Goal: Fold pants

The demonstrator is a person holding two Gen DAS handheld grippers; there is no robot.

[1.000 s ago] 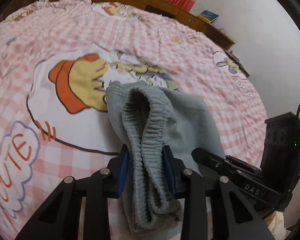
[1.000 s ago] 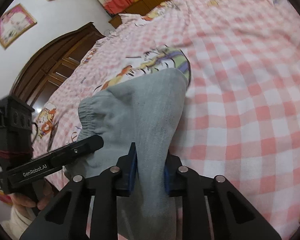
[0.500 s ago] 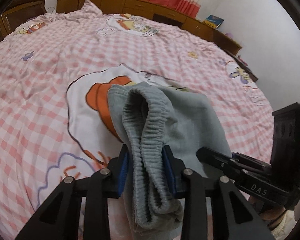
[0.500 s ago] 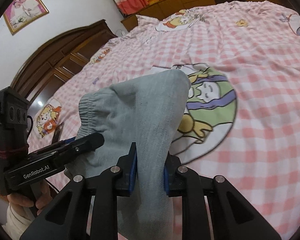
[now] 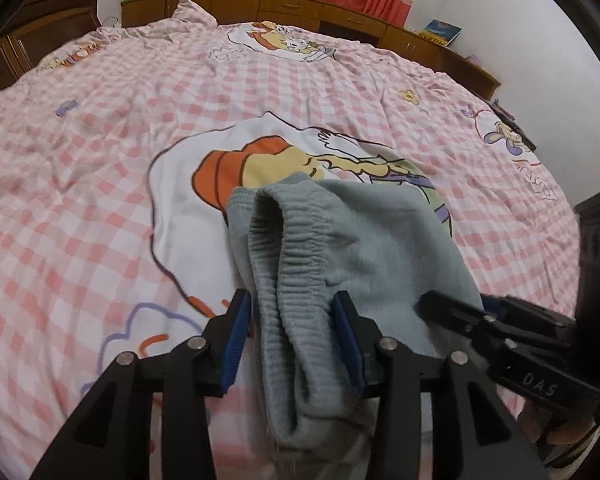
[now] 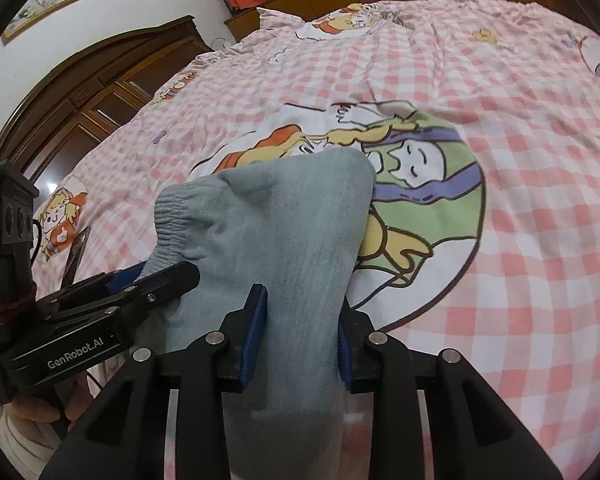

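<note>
Grey-blue pants (image 5: 364, 248) are bunched and held up over the pink checked bed. My left gripper (image 5: 296, 336) is shut on the ribbed elastic waistband (image 5: 296, 248), which bulges between the blue pads. My right gripper (image 6: 300, 336) is shut on the smooth grey fabric of the pants (image 6: 284, 216) at the other side. The right gripper shows at the right of the left wrist view (image 5: 500, 332); the left gripper shows at the left of the right wrist view (image 6: 112, 292). The part of the pants hanging below the fingers is hidden.
The bed sheet (image 5: 100, 200) carries a large cartoon print (image 6: 420, 184) right beyond the pants. A pillow (image 5: 192, 12) lies at the head of the bed. Wooden cabinets (image 5: 320, 12) line the far wall and a dark wardrobe (image 6: 100, 92) stands at the left.
Both grippers have risen and tilted up with the pants in them; more of the bed and the far wall shows. The grip on the pants is unchanged.
</note>
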